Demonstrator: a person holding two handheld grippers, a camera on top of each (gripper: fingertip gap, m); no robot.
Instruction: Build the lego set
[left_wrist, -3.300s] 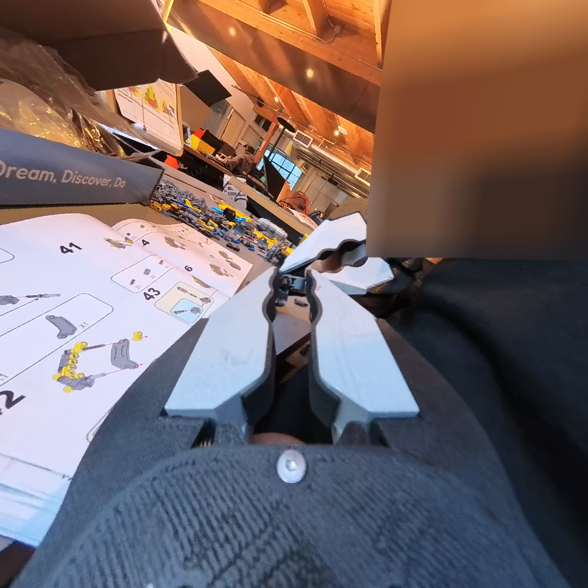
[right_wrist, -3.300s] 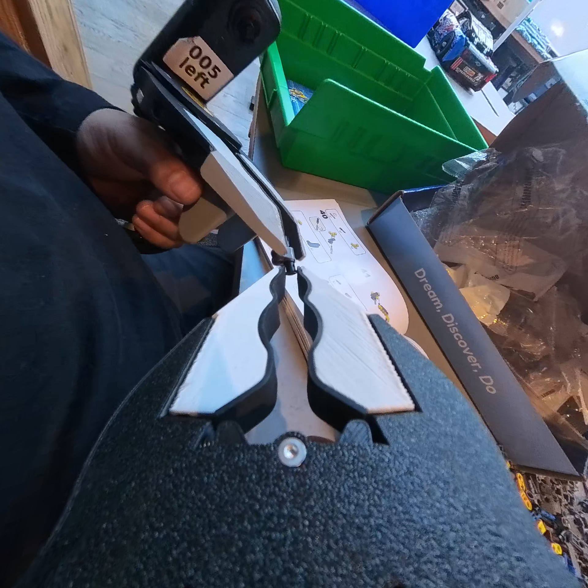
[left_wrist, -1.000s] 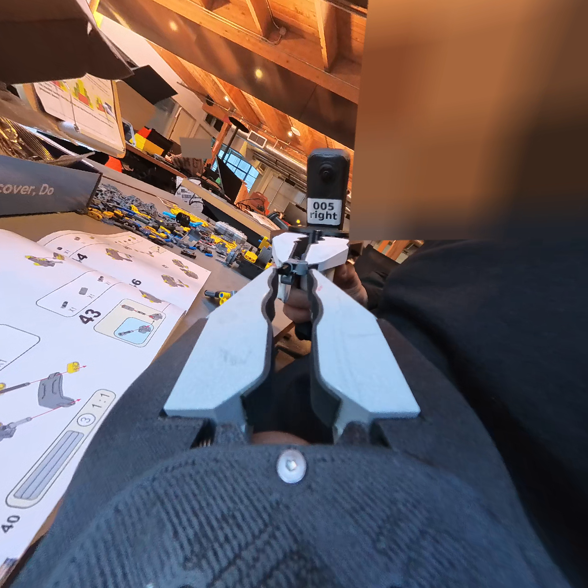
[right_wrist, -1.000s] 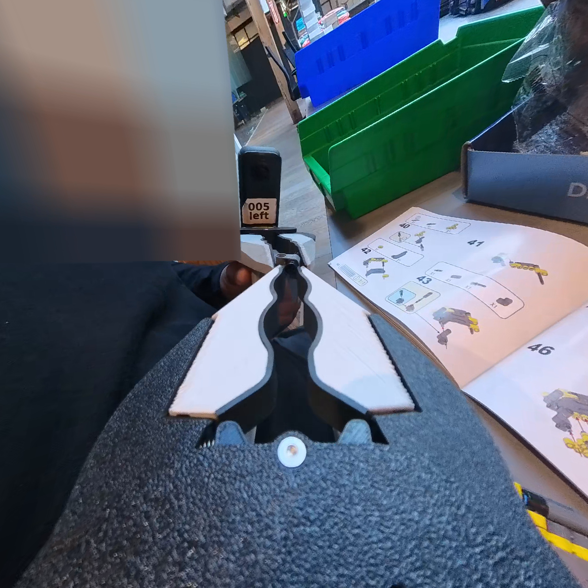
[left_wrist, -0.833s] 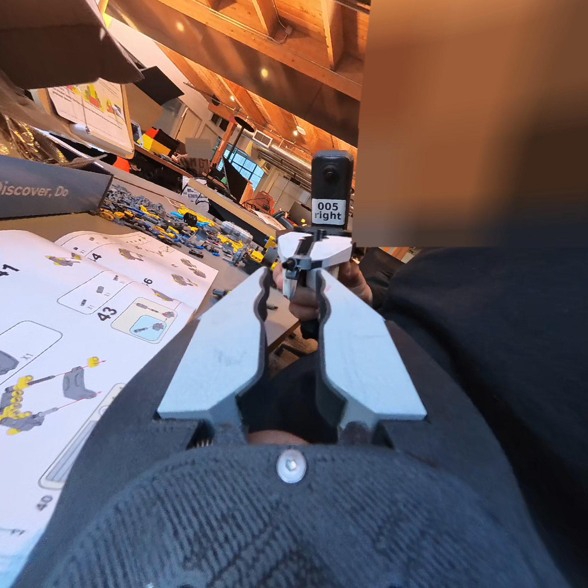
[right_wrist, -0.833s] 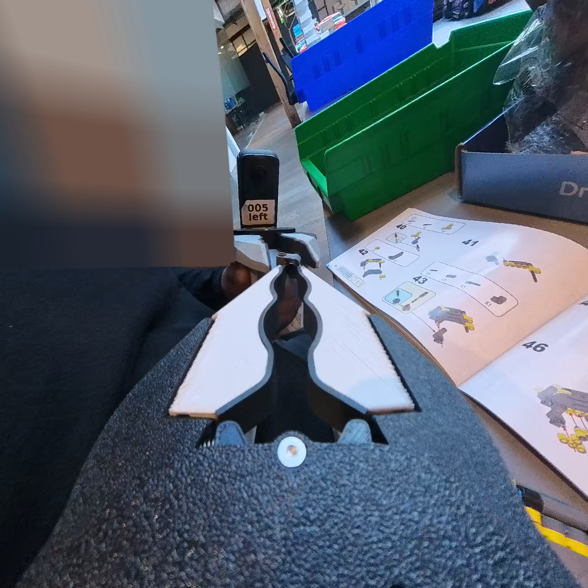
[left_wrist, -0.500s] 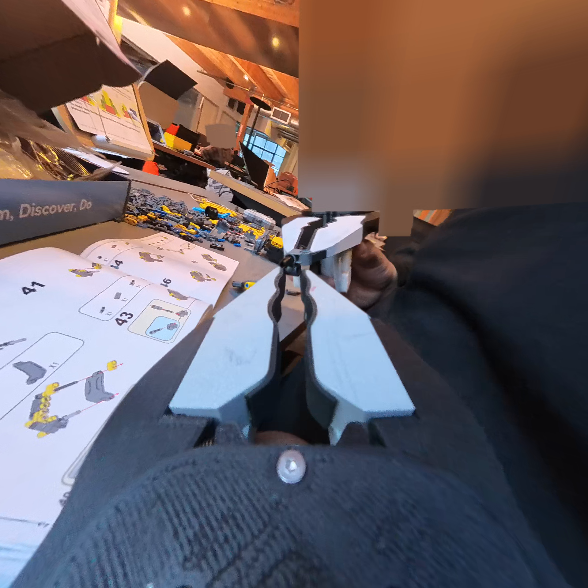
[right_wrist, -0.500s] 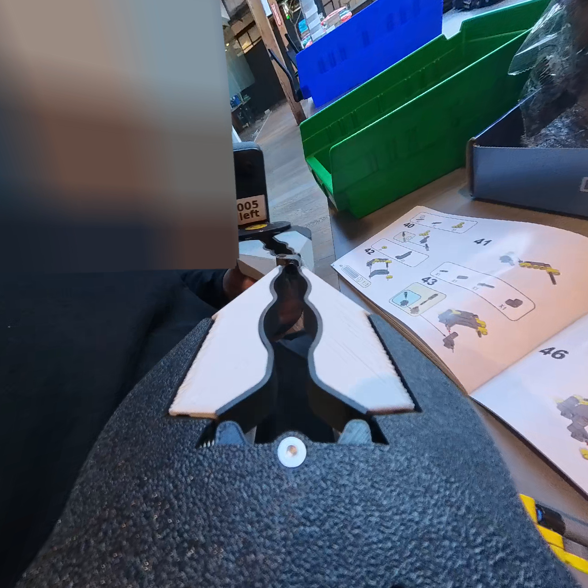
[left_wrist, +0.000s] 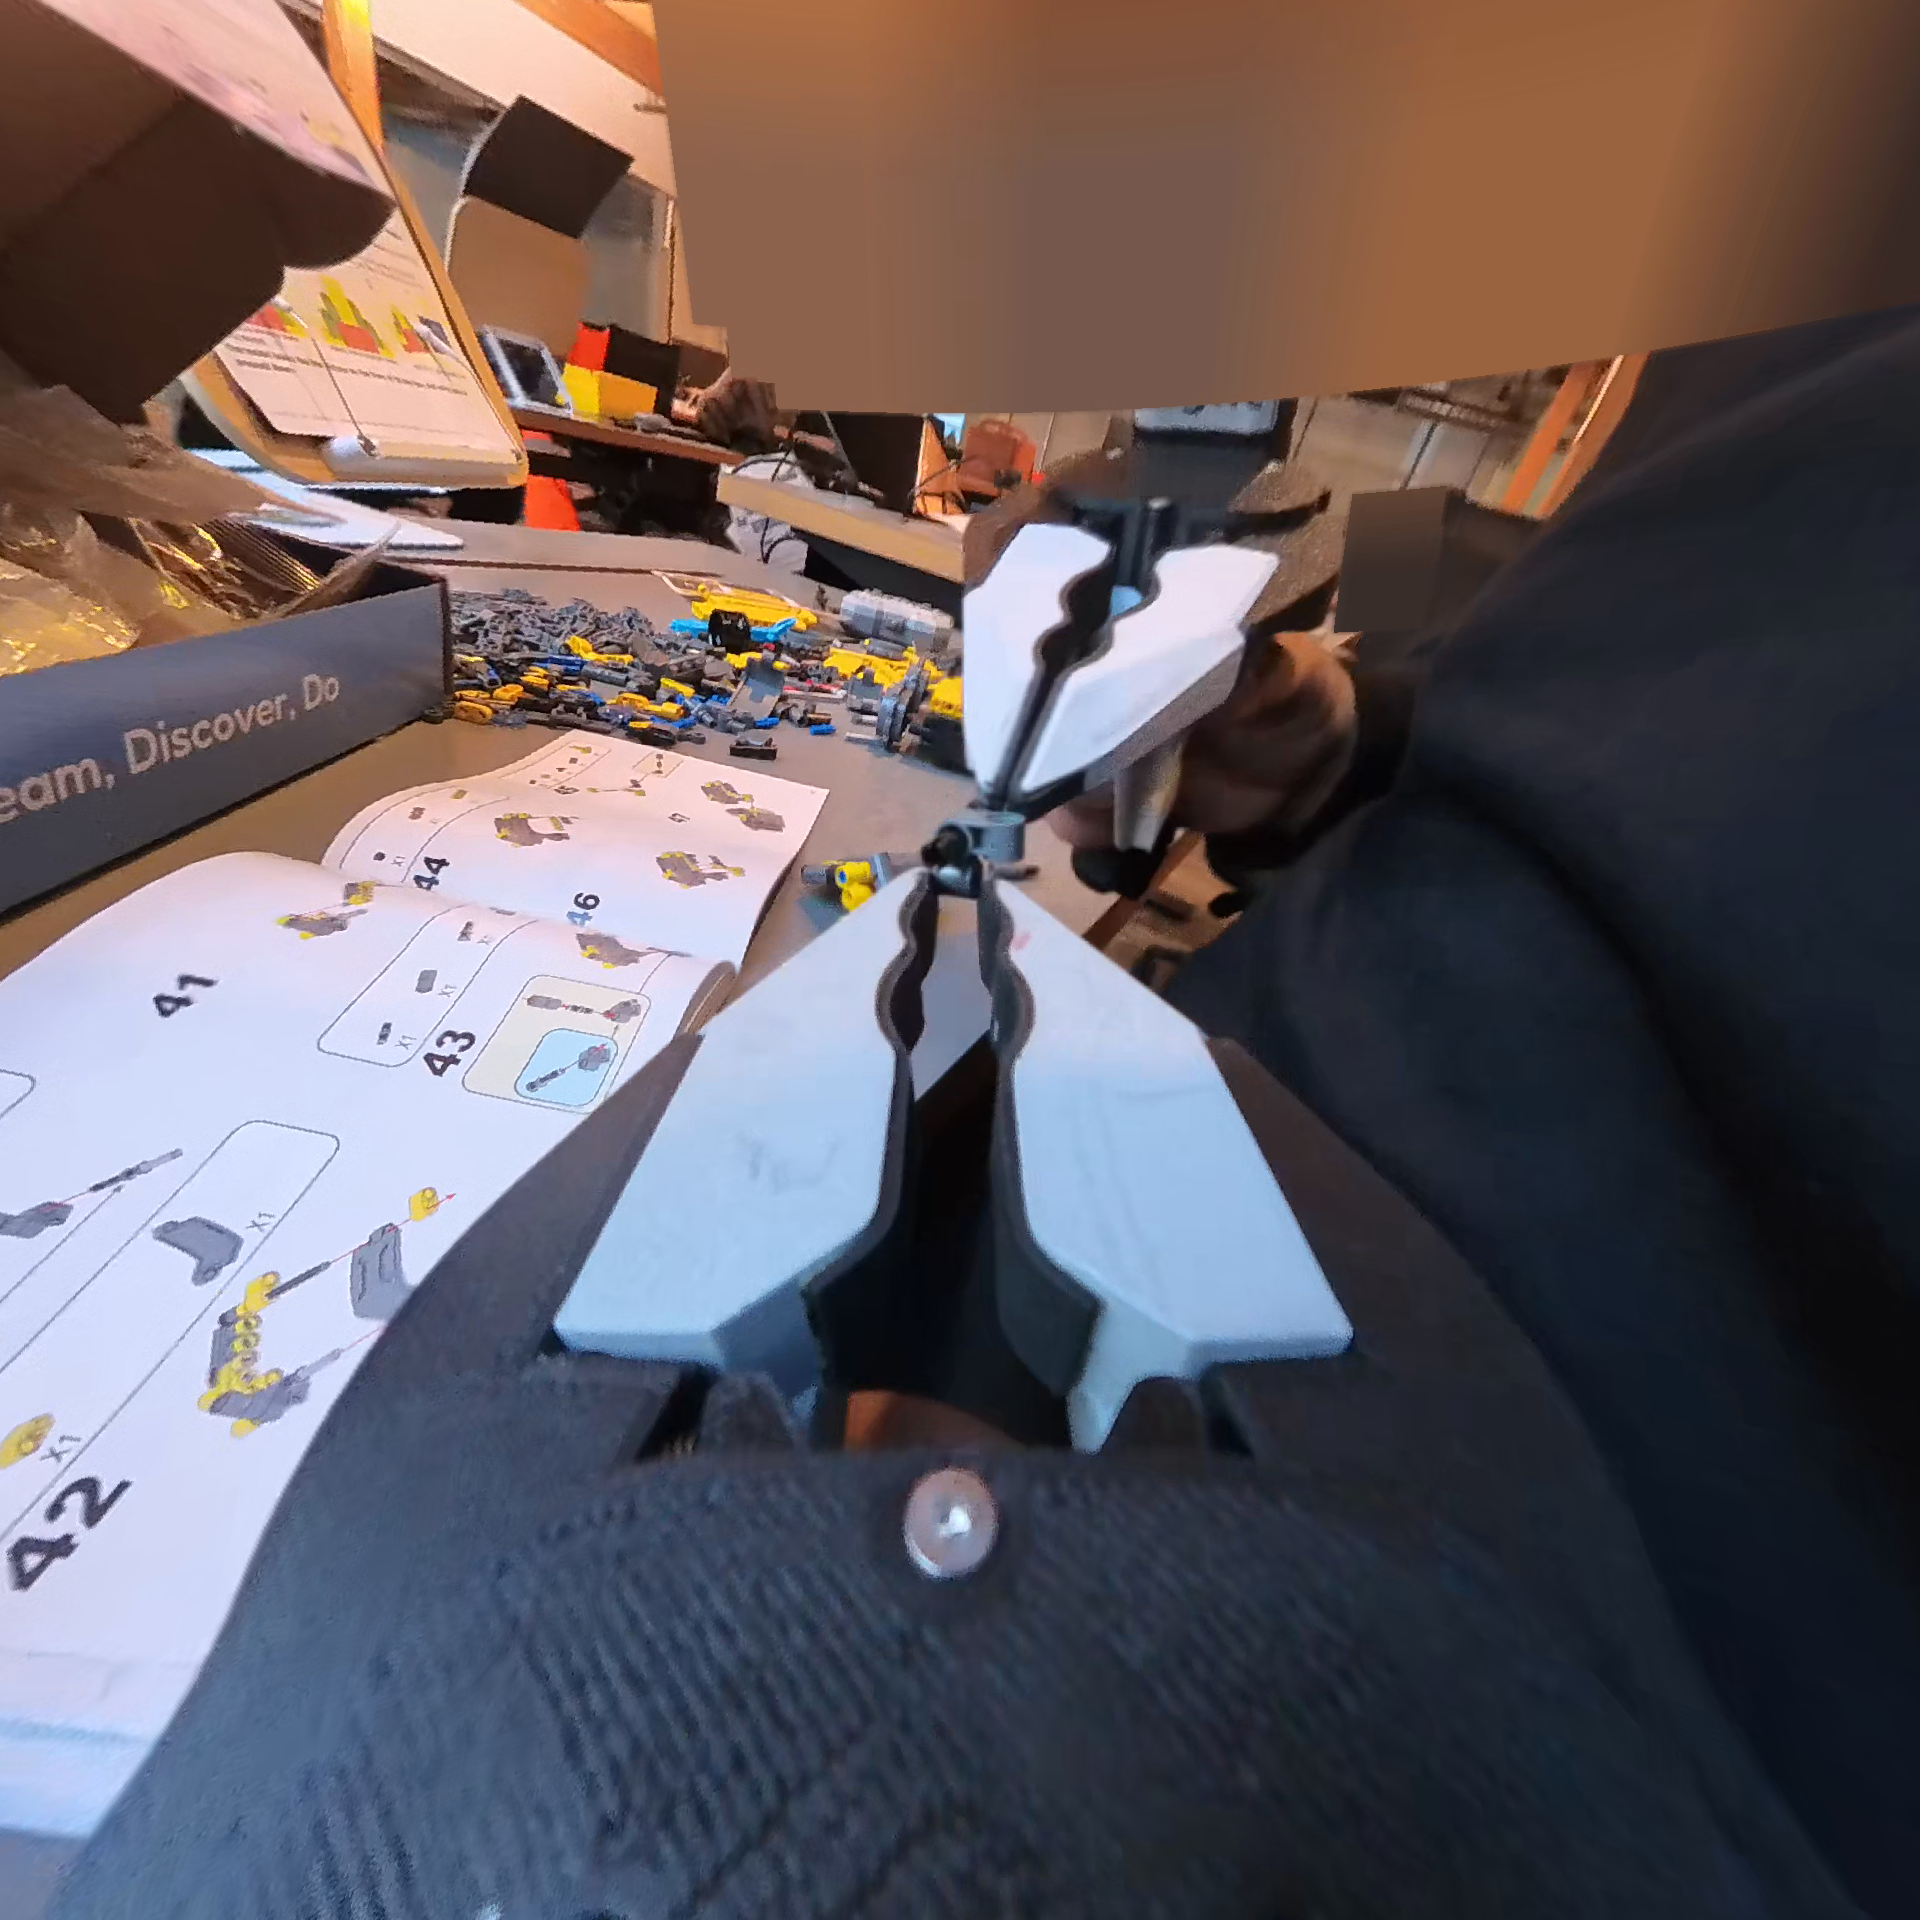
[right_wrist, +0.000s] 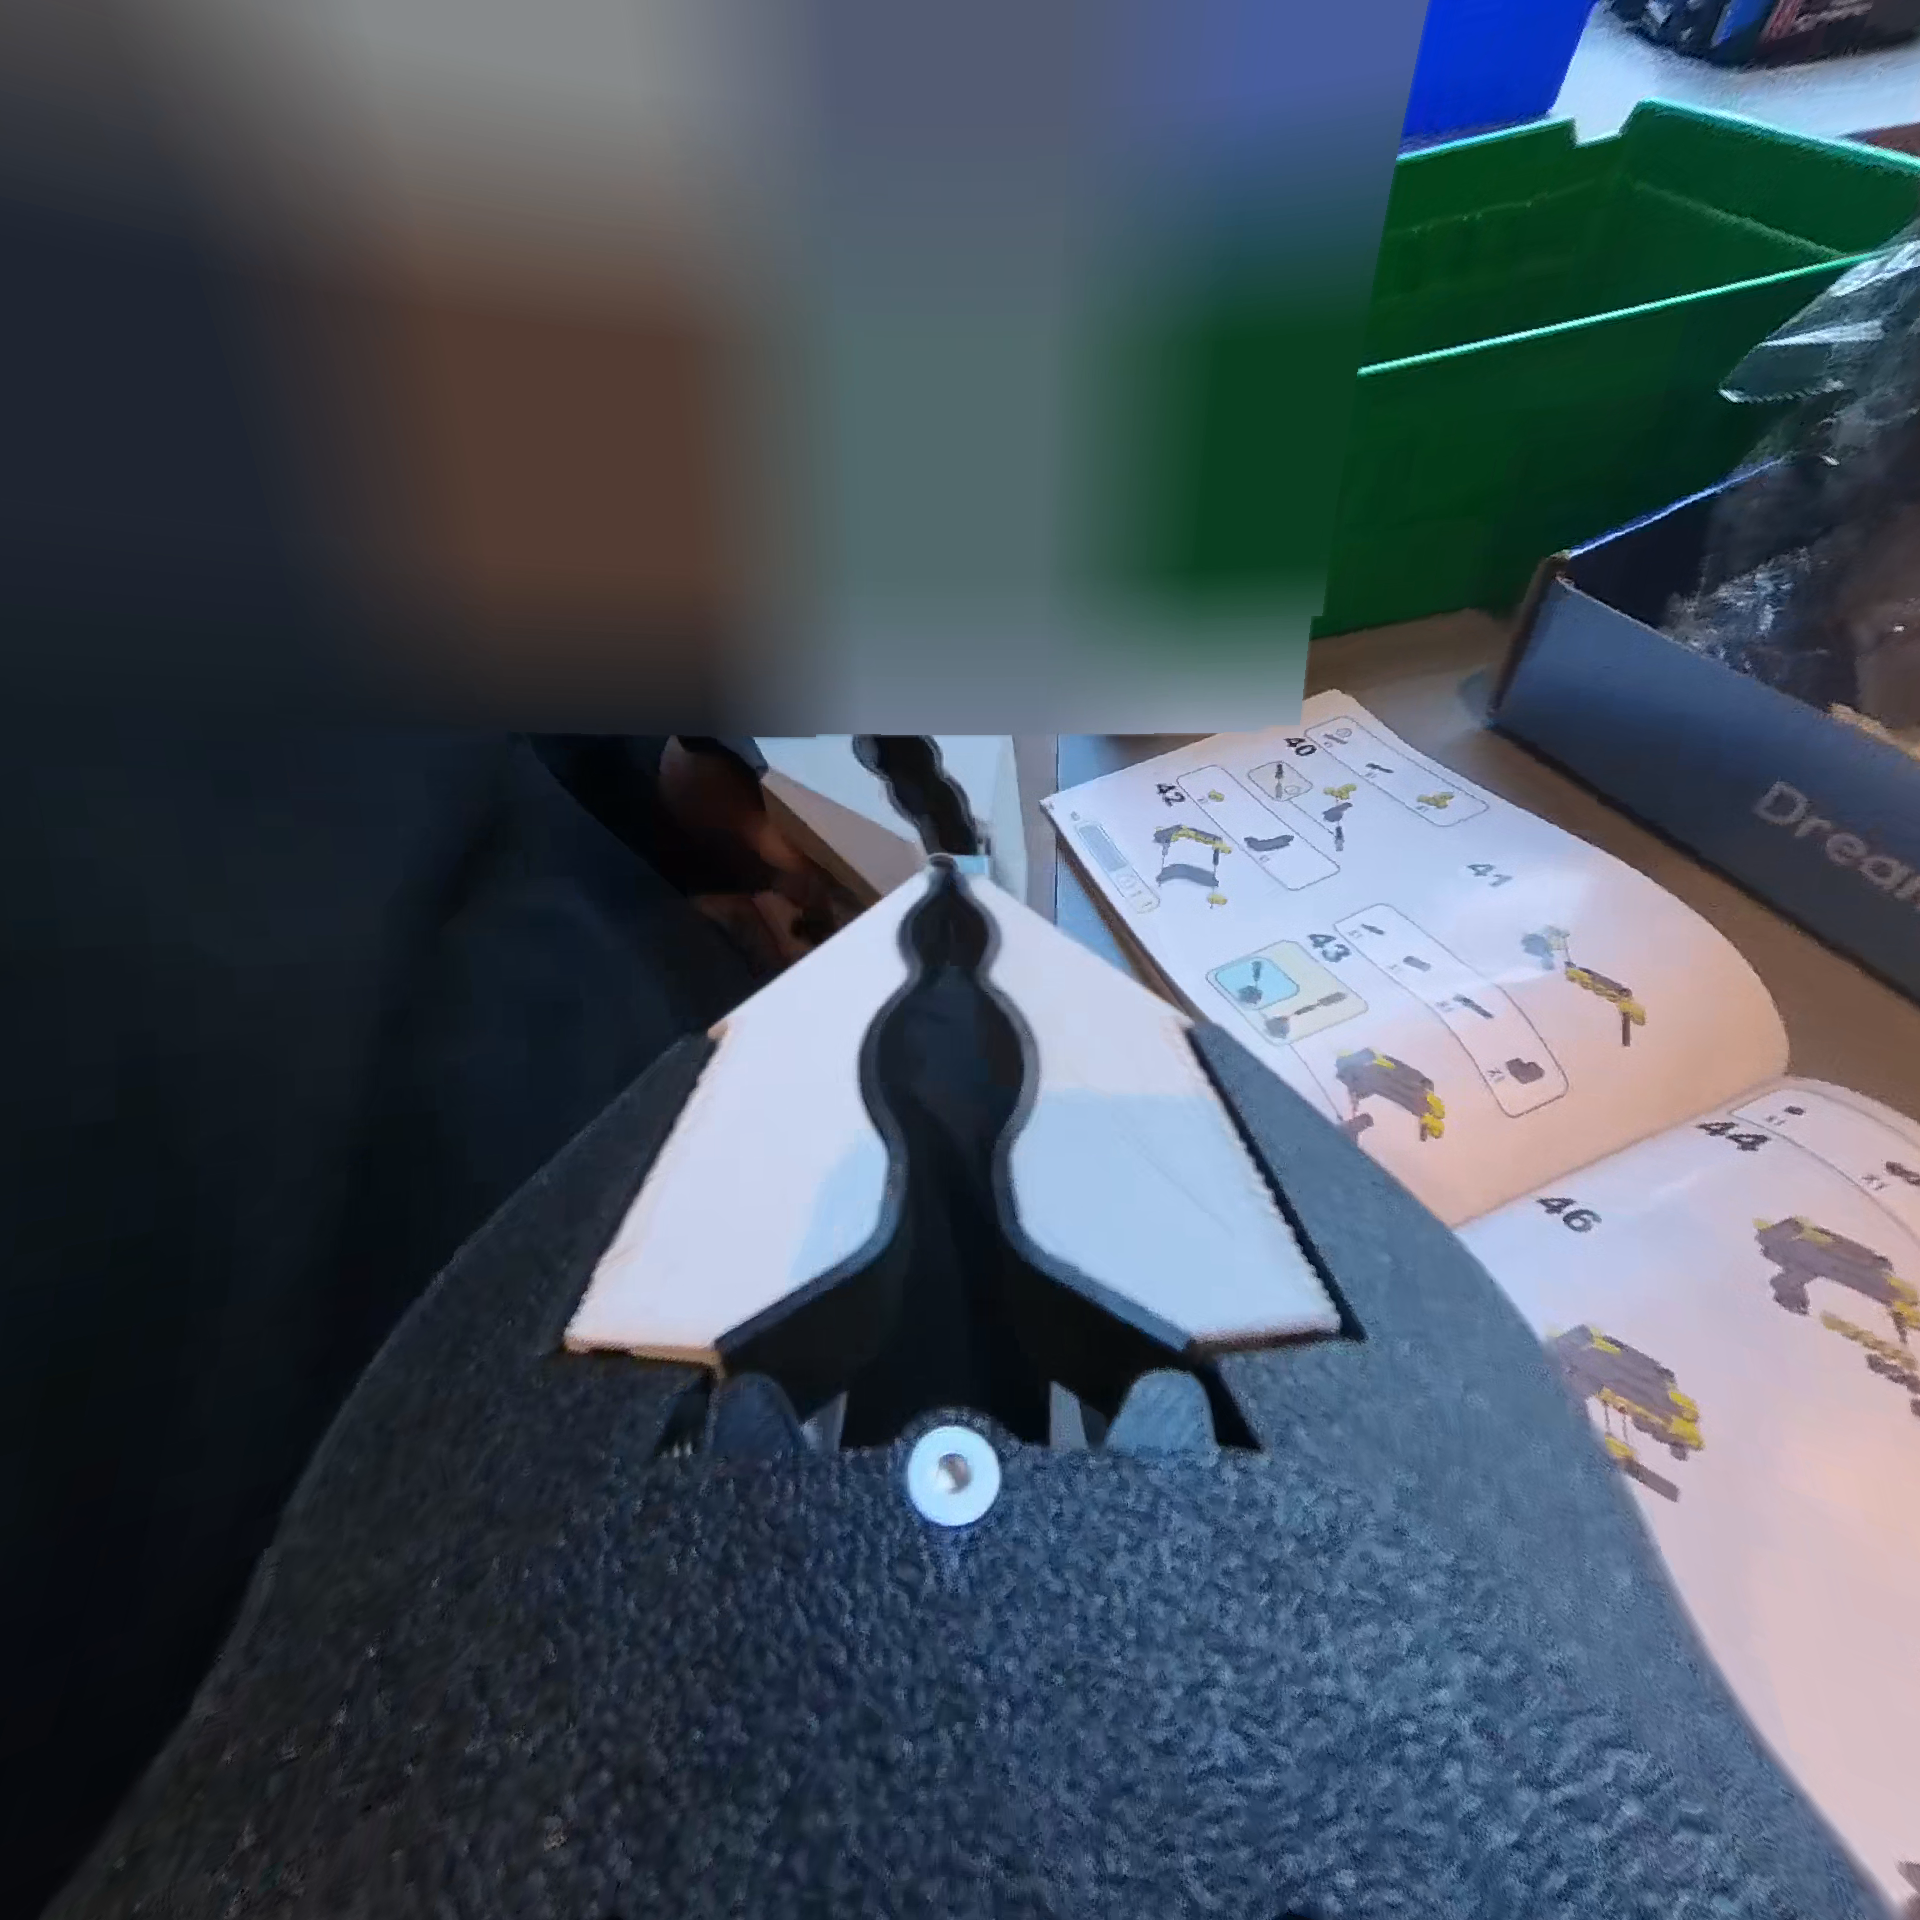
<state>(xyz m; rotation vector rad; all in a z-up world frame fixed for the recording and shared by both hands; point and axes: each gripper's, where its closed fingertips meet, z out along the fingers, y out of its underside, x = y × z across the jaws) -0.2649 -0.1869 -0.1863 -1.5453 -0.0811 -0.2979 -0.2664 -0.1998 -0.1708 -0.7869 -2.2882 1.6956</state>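
Observation:
My left gripper (left_wrist: 954, 891) is shut on a small grey and black toy-brick piece (left_wrist: 977, 840) and holds it in the air just off the table's near edge. My right gripper (left_wrist: 1000, 795) comes down from above, tip to tip with the left one, and is shut on the same piece's grey end. A hand (left_wrist: 1268, 727) holds the right gripper's handle. In the right wrist view my right gripper (right_wrist: 942, 871) has its tips closed. The left gripper's fingers (right_wrist: 992, 800) show just beyond them, partly under the blur patch.
An open instruction booklet (left_wrist: 312, 1039) lies on the table (left_wrist: 883, 790); it also shows in the right wrist view (right_wrist: 1455, 935). A grey box (left_wrist: 208, 707) holds plastic bags. Several loose bricks (left_wrist: 707, 675) lie farther back. A green bin (right_wrist: 1558, 416) stands behind. Dark clothing fills the side. My two grippers' fingertips are within a few centimetres of each other.
The left gripper opened briefly, then shut again on the piece. The right gripper has tilted so that its tips point down onto the piece. Both views have swung toward the table.

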